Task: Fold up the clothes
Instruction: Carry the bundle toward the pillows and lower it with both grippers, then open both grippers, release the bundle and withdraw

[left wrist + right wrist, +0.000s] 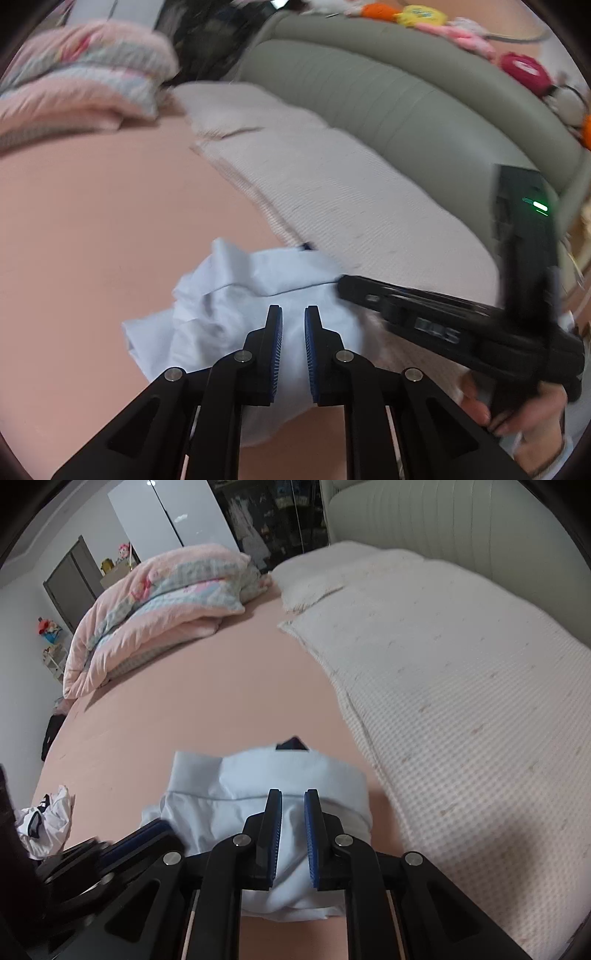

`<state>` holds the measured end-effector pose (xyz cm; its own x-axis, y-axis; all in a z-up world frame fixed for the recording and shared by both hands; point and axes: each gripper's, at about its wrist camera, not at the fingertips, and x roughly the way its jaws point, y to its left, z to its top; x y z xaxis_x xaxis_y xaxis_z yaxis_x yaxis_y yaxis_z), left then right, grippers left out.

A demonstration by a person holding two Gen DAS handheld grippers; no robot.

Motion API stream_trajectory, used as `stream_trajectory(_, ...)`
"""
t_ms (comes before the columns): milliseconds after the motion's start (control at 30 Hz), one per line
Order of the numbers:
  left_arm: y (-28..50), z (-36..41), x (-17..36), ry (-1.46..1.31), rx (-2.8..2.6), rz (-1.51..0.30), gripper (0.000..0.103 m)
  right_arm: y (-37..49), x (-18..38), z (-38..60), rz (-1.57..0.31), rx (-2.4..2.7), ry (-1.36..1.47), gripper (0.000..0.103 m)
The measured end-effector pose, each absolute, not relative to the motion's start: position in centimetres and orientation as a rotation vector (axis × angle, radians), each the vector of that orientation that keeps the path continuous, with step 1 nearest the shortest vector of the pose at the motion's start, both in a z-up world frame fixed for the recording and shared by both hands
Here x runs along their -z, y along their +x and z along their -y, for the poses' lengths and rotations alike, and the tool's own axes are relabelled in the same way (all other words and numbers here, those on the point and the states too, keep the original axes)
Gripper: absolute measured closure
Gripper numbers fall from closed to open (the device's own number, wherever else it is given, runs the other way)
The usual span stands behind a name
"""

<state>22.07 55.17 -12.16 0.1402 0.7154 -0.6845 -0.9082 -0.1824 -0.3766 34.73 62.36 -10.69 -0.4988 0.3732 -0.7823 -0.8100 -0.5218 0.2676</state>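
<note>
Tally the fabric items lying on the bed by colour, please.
Light blue: 1, the garment under both grippers
White: 1, the crumpled garment
Pink patterned: 1, the folded quilt
Cream: 1, the textured blanket
Total: 4

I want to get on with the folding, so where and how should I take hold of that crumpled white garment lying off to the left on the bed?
Grip the crumpled white garment by its raised upper fold, coming from above with one hand-held gripper. It lies bunched in a loose heap on the pink sheet, showing no flat edge, so the peak pinches easiest. Its hems are hidden; lift and shake out first.
</note>
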Motion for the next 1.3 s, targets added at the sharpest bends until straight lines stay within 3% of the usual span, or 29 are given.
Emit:
stream_trajectory(133,20.6,-54.7,14.6,-0.996,-1.523,-0.305,0.095,35.0,11.9,-62.8,-0.803,-2.024,-0.913,0.093)
stream_trajectory(367,20.9,-52.7,14.9,-0.951,-1.52,-0.33,0.096,36.9,13.9,-64.4,-0.932,-1.973,-0.881,0.093)
stream_trajectory(700,20.6,-51.3,13.6,-1.012,-1.521,-0.273,0.096,35.9,12.8,-63.2,-0.789,-1.938,-0.961,0.091)
stream_trajectory(733,20.7,-51.1,13.3,-1.015,-1.516,-0.274,0.096,36.0,12.5,-63.1,-0.795,-1.937,-0.959,0.088)
stream_trajectory(800,20.9,-50.9,12.7,-1.016,-1.495,-0.294,0.095,36.3,11.7,-62.6,-0.819,-1.943,-0.945,0.072)
stream_trajectory(867,21.3,-50.8,12.0,-1.044,-1.49,-0.339,0.09,36.7,10.8,-62.1,-0.834,-1.948,-0.921,0.033)
stream_trajectory(900,21.4,-50.8,11.8,-1.064,-1.489,-0.363,0.08,37.0,9.9,-61.4,-0.824,-1.951,-0.891,0.026)
stream_trajectory(967,21.6,-50.4,11.0,-1.079,-1.475,-0.363,0.04,37.6,8.4,-60.0,-0.793,-1.942,-0.846,0.02)
stream_trajectory(1000,21.7,-50.1,10.6,-1.083,-1.471,-0.363,0.011,37.8,7.7,-59.2,-0.78,-1.931,-0.838,0.019)
stream_trajectory(1033,21.8,-49.6,10.0,-1.066,-1.478,-0.359,0.008,38.1,6.9,-58.4,-0.77,-1.916,-0.836,0.018)
stream_trajectory(1300,23.2,-45.8,6.1,-0.982,-1.501,-0.418,0.008,40.0,3.3,-52.9,-0.699,-1.842,-0.855,0.017)
